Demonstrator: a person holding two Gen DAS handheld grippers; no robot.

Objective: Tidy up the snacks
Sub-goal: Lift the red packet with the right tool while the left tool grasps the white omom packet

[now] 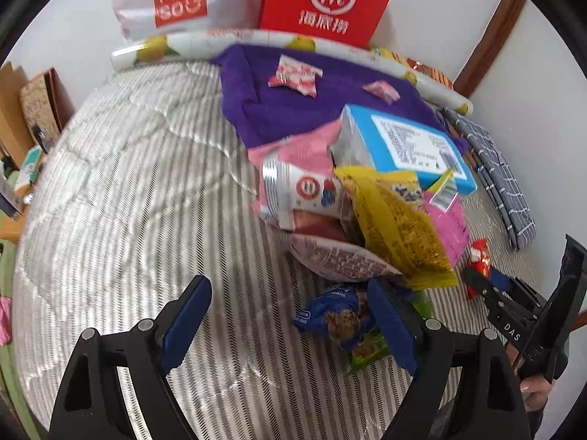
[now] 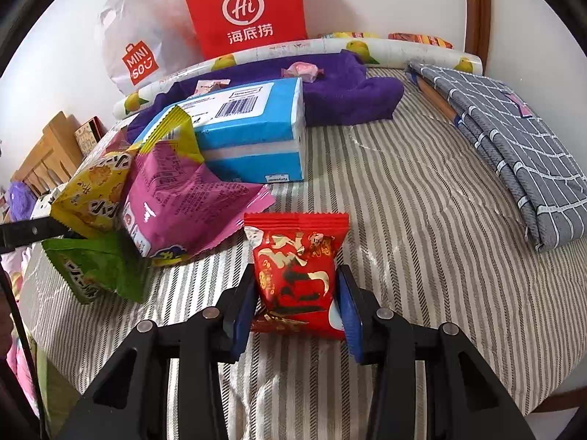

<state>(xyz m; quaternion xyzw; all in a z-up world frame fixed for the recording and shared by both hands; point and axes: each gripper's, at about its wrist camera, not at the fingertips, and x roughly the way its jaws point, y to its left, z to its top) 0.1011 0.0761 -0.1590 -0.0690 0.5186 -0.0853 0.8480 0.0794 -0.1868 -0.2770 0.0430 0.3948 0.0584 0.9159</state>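
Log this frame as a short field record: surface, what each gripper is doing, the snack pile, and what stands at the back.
surface: striped cloth
right gripper: fingers on both sides of a red snack packet; grip not certain
left gripper: open, empty, beside a blue cookie packet
pile: yellow packet, pink packet, green packet, next to a blue tissue pack
back: red paper bag, white plastic bag

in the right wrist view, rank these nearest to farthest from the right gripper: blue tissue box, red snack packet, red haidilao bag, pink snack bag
1. red snack packet, between the right gripper fingers
2. pink snack bag, ahead and left
3. blue tissue box, behind the pink bag
4. red Haidilao bag, at the wall, far back
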